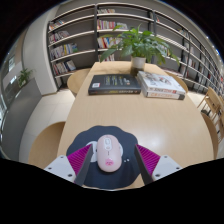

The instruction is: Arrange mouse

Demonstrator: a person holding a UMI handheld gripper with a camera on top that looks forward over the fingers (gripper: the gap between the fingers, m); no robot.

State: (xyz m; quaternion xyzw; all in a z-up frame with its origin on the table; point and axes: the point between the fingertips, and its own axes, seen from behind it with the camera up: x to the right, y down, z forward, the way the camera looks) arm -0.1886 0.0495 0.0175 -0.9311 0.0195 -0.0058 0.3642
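Hand-held gripper point(107, 163) poised low over a pale wooden worktop point(135, 120), its two pink-padded fingers spread apart with a light-coloured mouse point(107, 153) standing between them; a gap shows at each side, so the fingers bracket the mouse without pressing on it. The mouse sits on a dark round mouse mat point(105, 140) at the near edge of the worktop, its long axis running straight ahead along the fingers, its far end pointing toward the far side of the worktop. Because it lies dead centre between the pads, closing the fingers looks to be all the coming move would need. Well beyond, at the far end, a dark book point(114, 84) lies flat beside a stack of books point(160, 84), with a potted plant point(140, 45) behind them. Bookshelves point(95, 30) filled with volumes line the back wall. Chairs point(212, 100) stand at the side.
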